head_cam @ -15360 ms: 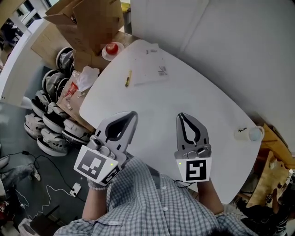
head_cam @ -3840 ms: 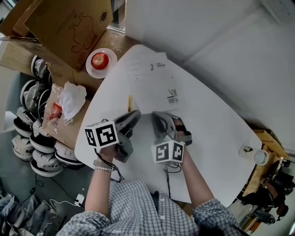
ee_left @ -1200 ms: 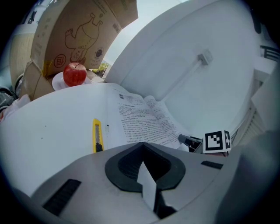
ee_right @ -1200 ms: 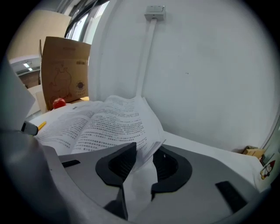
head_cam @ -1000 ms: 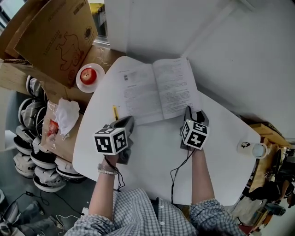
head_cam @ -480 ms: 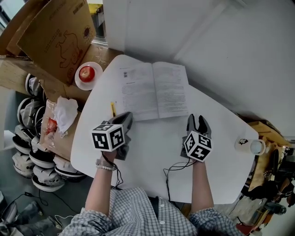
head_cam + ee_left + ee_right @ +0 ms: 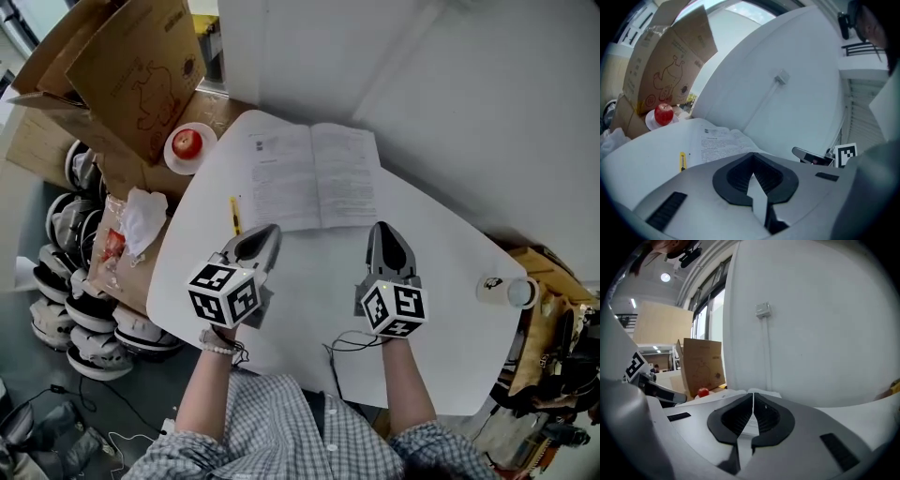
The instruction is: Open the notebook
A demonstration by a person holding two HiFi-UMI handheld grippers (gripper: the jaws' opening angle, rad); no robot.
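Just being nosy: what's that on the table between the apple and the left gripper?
A yellow utility knife on the white table, shown in the head and left gripper views.

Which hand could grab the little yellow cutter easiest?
Probably the left. The left gripper is close to the yellow cutter lying left of the notebook; the right gripper is farther off, below its right page.
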